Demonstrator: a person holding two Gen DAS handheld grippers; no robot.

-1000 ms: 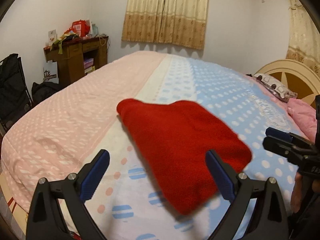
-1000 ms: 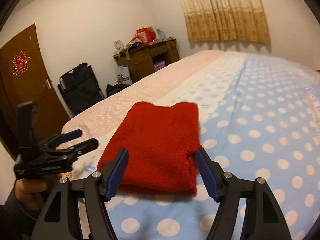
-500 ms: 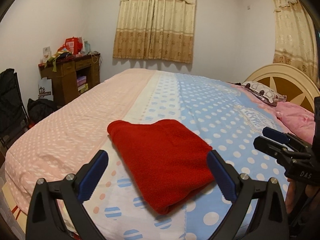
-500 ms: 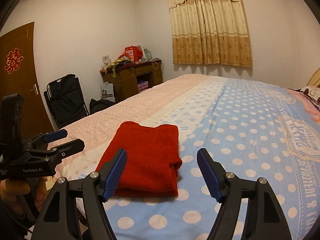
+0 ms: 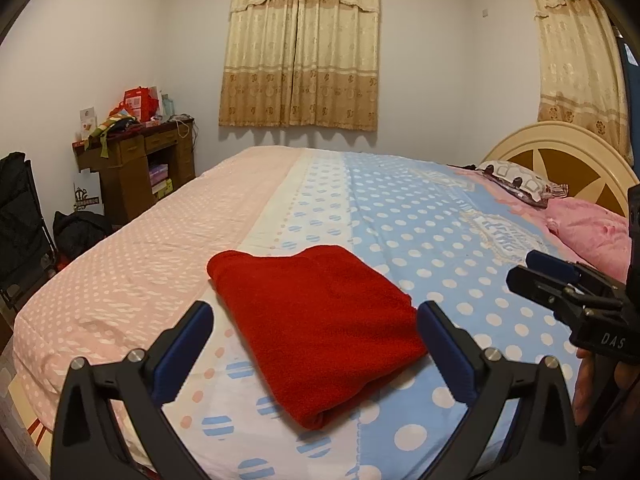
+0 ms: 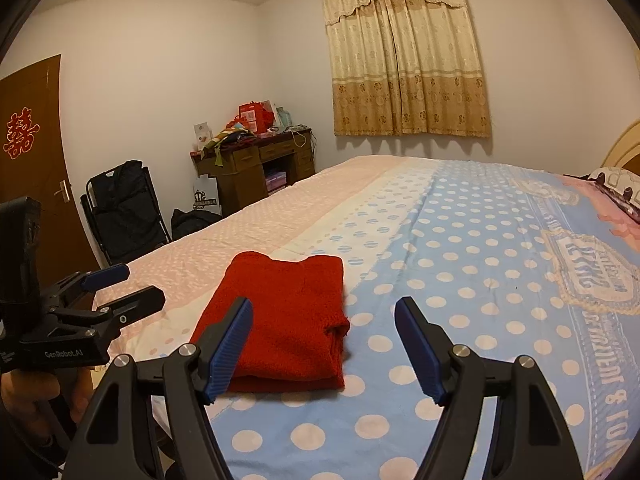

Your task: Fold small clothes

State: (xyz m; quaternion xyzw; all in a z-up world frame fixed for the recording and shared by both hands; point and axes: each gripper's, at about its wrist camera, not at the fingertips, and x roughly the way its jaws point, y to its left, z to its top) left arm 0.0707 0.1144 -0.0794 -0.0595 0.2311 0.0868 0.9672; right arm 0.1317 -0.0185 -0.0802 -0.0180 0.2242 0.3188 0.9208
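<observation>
A red knitted garment (image 5: pixel 320 324) lies folded into a flat rectangle on the bed (image 5: pixel 420 216), near its front edge; it also shows in the right wrist view (image 6: pixel 288 320). My left gripper (image 5: pixel 314 344) is open and empty, held back from and above the garment's near end. My right gripper (image 6: pixel 324 344) is open and empty, held above the bed by the garment's right side. Each gripper shows in the other's view: the right one (image 5: pixel 548 276) at the far right, the left one (image 6: pixel 120 288) at the far left.
The bed has a pink, white and blue dotted cover. Pillows (image 5: pixel 588 228) and a cream headboard (image 5: pixel 560 152) are at the right. A cluttered wooden desk (image 5: pixel 136 160), a black folding chair (image 6: pixel 124 212) and a brown door (image 6: pixel 32 160) stand left of the bed.
Both grippers have pulled back and risen away from the garment, which now looks smaller and farther off. The garment lies still and folded. Both stay open.
</observation>
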